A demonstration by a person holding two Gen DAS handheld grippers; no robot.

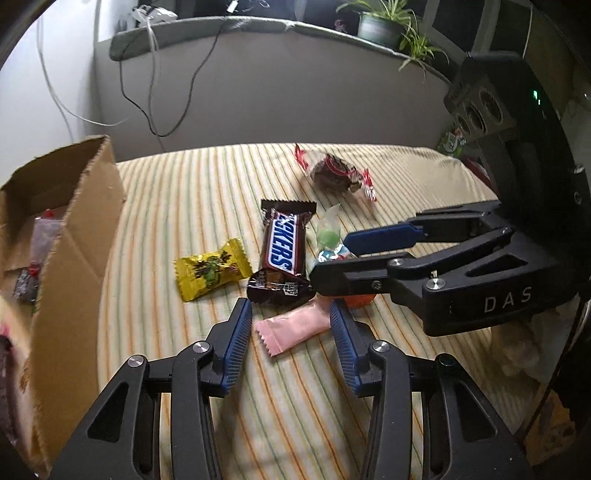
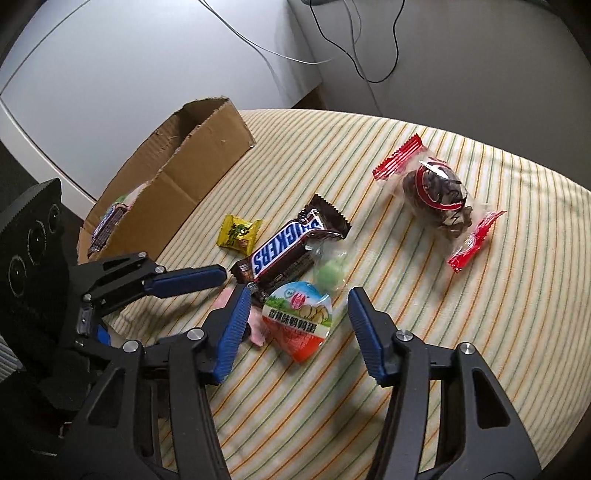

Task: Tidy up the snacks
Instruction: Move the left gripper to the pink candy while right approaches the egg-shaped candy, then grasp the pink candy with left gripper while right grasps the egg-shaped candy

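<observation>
On the striped cloth [image 1: 177, 184], my left gripper [image 1: 290, 306] is down on the table with its blue pads at both ends of a flat pink sachet [image 1: 291, 328], shut on it. My right gripper [image 2: 300, 293] stands open around an egg-shaped snack cup [image 2: 299, 321] with a picture lid, with a gap on each side. The cup shows only as an orange edge [image 1: 360, 300] beneath the right gripper [image 1: 332, 258] in the left wrist view. A Snickers bar [image 2: 284, 247], a yellow candy [image 2: 240, 234], a green candy in clear wrap [image 2: 328, 275] and a clear red-ended bag of chocolates [image 2: 436, 192] lie close by.
An open cardboard box [image 2: 195, 166] with a few snacks inside stands at the table's left. Cables [image 1: 147, 110] hang down the wall behind, and a potted plant [image 1: 384, 26] sits on the ledge. The round table's edge [image 2: 554, 332] curves off at the right.
</observation>
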